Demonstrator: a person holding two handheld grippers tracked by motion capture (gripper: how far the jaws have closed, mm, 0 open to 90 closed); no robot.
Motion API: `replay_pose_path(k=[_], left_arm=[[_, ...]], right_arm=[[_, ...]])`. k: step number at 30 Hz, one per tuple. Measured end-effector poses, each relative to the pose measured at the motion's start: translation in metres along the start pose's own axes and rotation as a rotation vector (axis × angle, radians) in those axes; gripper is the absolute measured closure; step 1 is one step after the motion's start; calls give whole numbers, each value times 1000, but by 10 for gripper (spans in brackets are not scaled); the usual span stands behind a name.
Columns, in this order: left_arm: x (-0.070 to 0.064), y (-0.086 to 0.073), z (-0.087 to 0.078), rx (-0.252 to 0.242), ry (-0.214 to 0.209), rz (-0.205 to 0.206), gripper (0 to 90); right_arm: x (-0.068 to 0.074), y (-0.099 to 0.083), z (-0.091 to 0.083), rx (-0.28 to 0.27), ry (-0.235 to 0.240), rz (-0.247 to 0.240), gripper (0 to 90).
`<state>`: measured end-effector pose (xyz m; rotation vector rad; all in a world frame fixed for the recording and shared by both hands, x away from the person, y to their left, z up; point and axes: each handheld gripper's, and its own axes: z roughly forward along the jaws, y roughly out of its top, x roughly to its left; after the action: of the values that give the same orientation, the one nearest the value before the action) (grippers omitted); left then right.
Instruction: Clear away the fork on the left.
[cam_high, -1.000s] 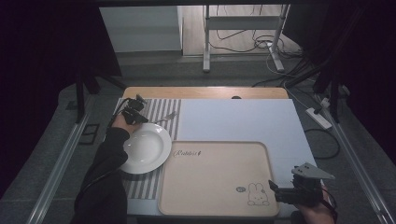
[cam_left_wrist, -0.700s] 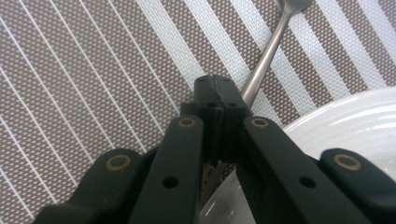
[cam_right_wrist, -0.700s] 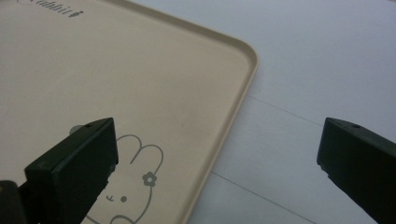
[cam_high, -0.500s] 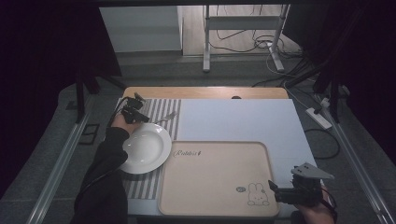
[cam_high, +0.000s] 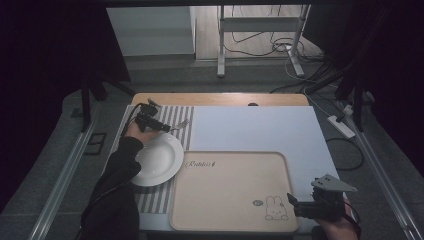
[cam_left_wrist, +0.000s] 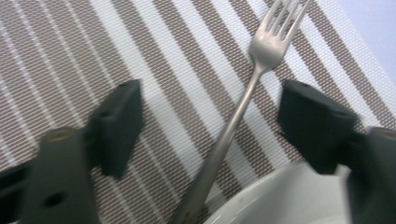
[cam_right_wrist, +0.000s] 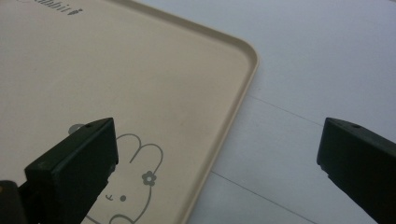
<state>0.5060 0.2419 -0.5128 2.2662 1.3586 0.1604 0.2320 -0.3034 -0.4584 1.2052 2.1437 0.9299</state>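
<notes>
High view: left gripper (cam_high: 161, 126) is seen at the far left corner of the table, over the brown-and-white striped woven placemat (cam_high: 175, 117), by the far rim of the round white ceramic plate (cam_high: 156, 159). Right gripper (cam_high: 295, 202) is held at the near right corner of the beige plastic tray w/ rabbit print (cam_high: 230, 190).

Left gripper view: jaws are spread wide, nothing gripped; the silver metal fork (cam_left_wrist: 243, 100) lies between them on the placemat (cam_left_wrist: 70, 56), handle end at the plate rim (cam_left_wrist: 261, 198).

Right gripper view: jaws are wide apart, empty, astride the tray (cam_right_wrist: 140, 70) edge.
</notes>
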Motion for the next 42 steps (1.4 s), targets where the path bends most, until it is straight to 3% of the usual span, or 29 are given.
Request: replay_pose_path(k=[5,9,14,15,20,24,26,27,28,32,33,34,37,42], left_arm=[[-6,2,10,38,5,10,70],[-6,5,17,60,9,-11,8],[-8,7,21,85,41,-11,0],[-8,8,23,100,85,-6,0],[-9,9,24,110,100,13,1],[-5,7,18,93,106,19,135],[-1,5,14,79,103,27,250],[0,4,11,76,101,36,349],[1,3,9,74,97,42,349],[4,-2,4,61,81,85,584],[4,-6,2,60,81,124,774],[4,-6,2,60,81,124,819],[4,-8,1,60,62,154,840],[10,-9,-1,53,33,146,844]], right_arm=[[0,0,0,1,2,-2,0],[0,0,0,2,1,-5,0],[0,0,0,2,1,-6,0],[0,0,0,2,1,-7,0],[1,0,0,3,0,-10,0],[1,0,0,4,0,-12,0],[1,0,0,4,0,-12,0],[1,0,0,6,1,-12,0],[1,0,0,6,1,-12,0],[1,0,1,8,0,-14,0],[1,0,1,8,-2,-15,0],[1,0,1,8,-2,-15,0],[1,0,1,10,-3,-15,0],[1,0,1,8,-4,-13,0]])
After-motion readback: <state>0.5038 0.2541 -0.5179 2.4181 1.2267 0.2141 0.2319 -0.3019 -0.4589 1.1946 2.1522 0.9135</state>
